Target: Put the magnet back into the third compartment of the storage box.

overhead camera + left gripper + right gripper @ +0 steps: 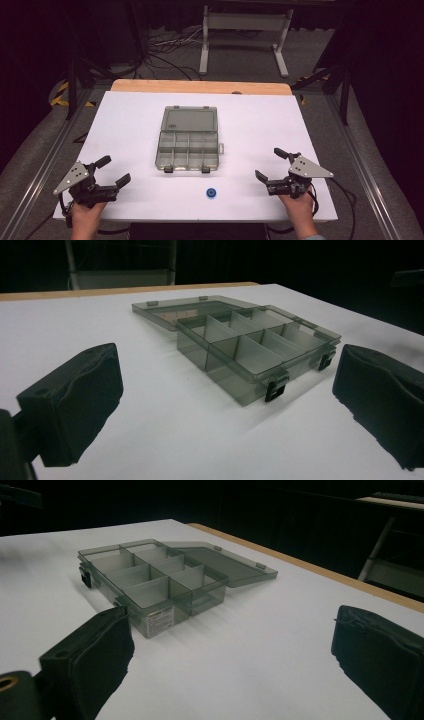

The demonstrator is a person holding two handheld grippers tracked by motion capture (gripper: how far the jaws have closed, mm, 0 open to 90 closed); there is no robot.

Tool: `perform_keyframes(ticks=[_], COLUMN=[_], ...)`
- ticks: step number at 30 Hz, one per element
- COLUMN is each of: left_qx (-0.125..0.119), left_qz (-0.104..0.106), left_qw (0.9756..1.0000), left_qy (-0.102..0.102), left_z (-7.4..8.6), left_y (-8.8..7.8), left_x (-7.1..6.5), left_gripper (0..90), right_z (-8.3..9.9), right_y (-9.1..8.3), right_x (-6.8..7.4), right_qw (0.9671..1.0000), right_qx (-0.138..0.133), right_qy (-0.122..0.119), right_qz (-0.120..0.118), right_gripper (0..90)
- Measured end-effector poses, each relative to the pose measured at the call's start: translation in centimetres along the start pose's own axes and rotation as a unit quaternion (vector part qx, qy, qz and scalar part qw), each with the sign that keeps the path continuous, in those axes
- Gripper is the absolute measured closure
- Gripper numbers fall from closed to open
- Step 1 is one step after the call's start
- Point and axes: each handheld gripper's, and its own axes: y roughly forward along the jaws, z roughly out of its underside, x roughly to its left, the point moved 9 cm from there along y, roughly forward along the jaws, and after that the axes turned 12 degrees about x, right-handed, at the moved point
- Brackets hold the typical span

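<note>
Two claws, left claw (pixel 113 171) and right claw (pixel 270 165), stood wide and empty at lower frame, while the light, stiff, slippery compartment box (pixel 189 145) lay open mid-counter (pixel 125 120), likely best gripped by its rim.

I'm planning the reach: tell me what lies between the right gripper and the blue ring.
Nothing: in the high view, bare white table runs from the right gripper, jaws open, to the blue ring. The open box sits farther back.

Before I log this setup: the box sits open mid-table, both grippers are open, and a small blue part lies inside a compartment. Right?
Not quite. The blue part lies on the table, in front of the box, not inside it; the high view shows this. The box is open, and both grippers are open.
</note>
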Motion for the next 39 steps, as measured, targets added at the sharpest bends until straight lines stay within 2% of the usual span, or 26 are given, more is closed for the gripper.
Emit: perform_keyframes(ticks=[4,7,9,11,13,17,21,25,31,39], left_qx=[-0.005,0.001,0.006,0.015,0.012,0.003,0.000,0.004,0.000,0.006], left_qz=[-0.008,-0.003,0.000,0.007,0.010,-0.002,0.001,-0.006,-0.008,-0.005], left_qw=[0.9992,0.9975,0.9976,0.9985,0.9990,0.9989,0.9993,0.9986,0.9987,0.9982], left_qy=[0.038,0.070,0.070,0.052,0.042,0.046,0.038,0.052,0.051,0.060], left_z=[-0.2,-0.2,-0.1,0.1,0.1,-0.1,-0.4,-0.5,-0.5,-0.6], left_y=[-0.1,0.3,0.5,0.7,0.7,0.2,-0.1,-0.2,-0.3,-0.2], left_x=[-0.3,-0.9,-1.1,-1.1,-1.0,-0.7,-0.7,-0.6,-0.6,-0.9], left_gripper=[1.3,0.4,0.3,0.1,0.1,0.1,0.1,0.1,0.2,0.1], right_z=[-0.1,-0.1,-0.1,-0.2,-0.2,-0.3,-0.5,-0.5,-0.8,-2.1], right_y=[0.0,0.0,-0.1,-0.1,-0.1,0.0,-0.2,0.0,0.4,1.3], right_x=[0.3,0.3,0.1,0.0,-0.1,0.2,0.4,0.5,1.0,2.9], right_qw=[1.0000,1.0000,1.0000,1.0000,1.0000,1.0000,0.9999,1.0000,1.0000,0.9990], right_qx=[-0.002,-0.002,-0.002,-0.006,-0.005,-0.002,-0.008,0.004,0.005,0.008], right_qy=[-0.004,0.000,0.001,0.005,0.005,0.001,0.002,-0.001,-0.008,-0.030], right_qz=[-0.002,-0.005,0.000,-0.001,0.000,0.002,0.006,0.009,-0.003,-0.033], right_gripper=[3.3,1.6,1.0,0.8,0.5,0.1,0.1,0.1,0.7,0.7])
